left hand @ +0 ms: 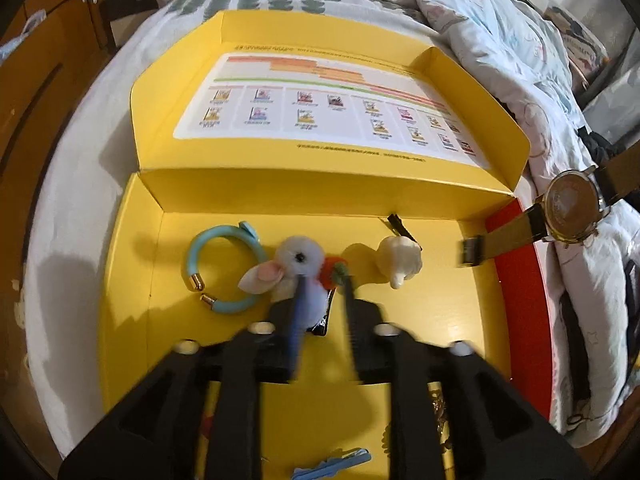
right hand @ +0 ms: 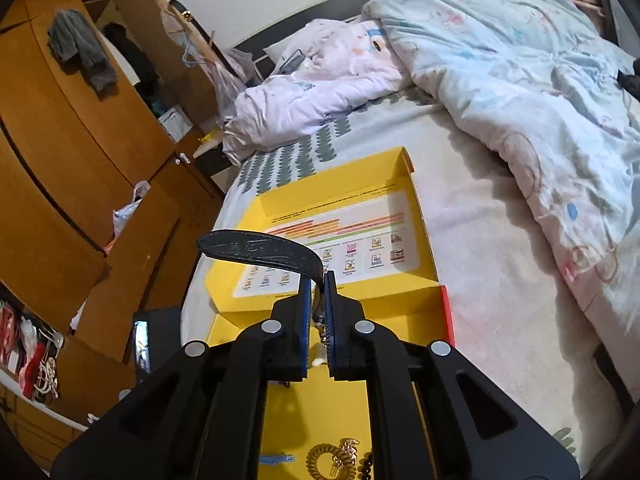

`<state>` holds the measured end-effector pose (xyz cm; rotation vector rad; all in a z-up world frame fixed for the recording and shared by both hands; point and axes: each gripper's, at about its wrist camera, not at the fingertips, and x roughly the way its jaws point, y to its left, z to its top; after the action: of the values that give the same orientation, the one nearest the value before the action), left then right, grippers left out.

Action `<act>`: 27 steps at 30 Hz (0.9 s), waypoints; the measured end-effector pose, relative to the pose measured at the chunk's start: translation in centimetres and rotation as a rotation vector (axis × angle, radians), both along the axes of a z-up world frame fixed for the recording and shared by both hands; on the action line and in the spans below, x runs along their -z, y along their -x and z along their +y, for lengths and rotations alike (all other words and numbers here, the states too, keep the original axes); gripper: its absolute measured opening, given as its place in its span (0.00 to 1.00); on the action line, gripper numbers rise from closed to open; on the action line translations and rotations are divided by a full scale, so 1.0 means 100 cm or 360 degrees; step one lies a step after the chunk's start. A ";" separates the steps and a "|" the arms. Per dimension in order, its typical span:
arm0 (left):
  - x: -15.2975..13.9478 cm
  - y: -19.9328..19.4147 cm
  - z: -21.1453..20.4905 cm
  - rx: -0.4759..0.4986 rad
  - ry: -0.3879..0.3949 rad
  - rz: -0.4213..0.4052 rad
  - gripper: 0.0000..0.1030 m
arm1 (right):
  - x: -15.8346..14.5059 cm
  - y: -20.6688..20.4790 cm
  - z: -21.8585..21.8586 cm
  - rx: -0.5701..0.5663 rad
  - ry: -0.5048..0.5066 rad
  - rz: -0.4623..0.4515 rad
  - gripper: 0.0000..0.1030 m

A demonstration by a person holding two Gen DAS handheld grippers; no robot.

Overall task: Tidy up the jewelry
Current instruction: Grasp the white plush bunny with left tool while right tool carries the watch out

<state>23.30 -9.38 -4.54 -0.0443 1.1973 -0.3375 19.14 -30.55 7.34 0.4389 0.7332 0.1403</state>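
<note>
An open yellow box [left hand: 132, 280] lies on the bed. On its floor are a light blue open bangle [left hand: 224, 268], a fluffy white bunny clip with an orange carrot [left hand: 296, 260] and a cream clip [left hand: 400, 258]. My left gripper [left hand: 323, 304] is open, its blurred fingertips on either side of the bunny clip's lower end. A gold-cased watch [left hand: 576, 208] hangs over the box's right edge. My right gripper [right hand: 316, 280] is shut on the watch, and its black strap [right hand: 260, 250] curls out to the left above the box [right hand: 320, 400].
The box lid [left hand: 340, 160] lies open behind, with a printed sheet inside. A blue hair clip [left hand: 332, 466] and a gold coiled band [right hand: 332, 460] lie at the near end of the box. Crumpled duvets [right hand: 520, 100] cover the bed's right side; wooden wardrobes [right hand: 60, 140] stand left.
</note>
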 end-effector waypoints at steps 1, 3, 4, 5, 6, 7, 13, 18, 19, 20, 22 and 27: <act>-0.002 0.002 0.000 0.0002 -0.0001 -0.0021 0.56 | -0.003 0.002 0.000 -0.0003 -0.0004 -0.0014 0.07; -0.008 0.005 -0.001 -0.0007 -0.0024 -0.0082 0.80 | -0.009 0.005 0.000 -0.0009 -0.0001 -0.0024 0.07; -0.009 0.004 -0.004 -0.0013 -0.0072 -0.0114 0.82 | -0.013 0.008 -0.001 -0.0005 0.0001 -0.0041 0.07; -0.009 0.004 -0.007 -0.0004 -0.0115 -0.0121 0.82 | -0.015 0.010 -0.001 -0.0012 0.0001 -0.0040 0.07; -0.007 0.002 -0.009 0.0005 -0.0138 -0.0113 0.82 | -0.017 0.011 -0.001 -0.0014 -0.0009 -0.0048 0.07; -0.005 0.000 -0.011 0.0006 -0.0153 -0.0104 0.82 | -0.019 0.013 -0.001 -0.0013 -0.0009 -0.0059 0.07; 0.014 -0.008 -0.012 -0.0005 -0.0228 -0.0020 0.64 | -0.027 0.017 -0.001 -0.0022 -0.0014 -0.0083 0.07; 0.032 -0.009 -0.015 0.0011 -0.0248 0.0043 0.57 | -0.033 0.023 0.000 -0.0027 -0.0007 -0.0106 0.07; 0.034 -0.010 -0.015 0.0011 -0.0245 0.0049 0.55 | -0.035 0.024 0.000 -0.0029 -0.0004 -0.0112 0.07; 0.036 -0.010 -0.015 0.0009 -0.0250 0.0046 0.51 | -0.036 0.025 0.000 -0.0030 -0.0002 -0.0116 0.07; 0.035 -0.009 -0.016 0.0013 -0.0258 0.0034 0.41 | -0.039 0.027 0.000 -0.0030 -0.0004 -0.0127 0.07; 0.029 -0.008 -0.012 0.0018 -0.0205 0.0039 0.36 | -0.045 0.035 0.000 -0.0026 -0.0010 -0.0147 0.07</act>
<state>24.11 -10.58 -7.49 0.0705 1.2414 -0.2697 15.61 -30.55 11.88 0.4295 0.6462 0.1772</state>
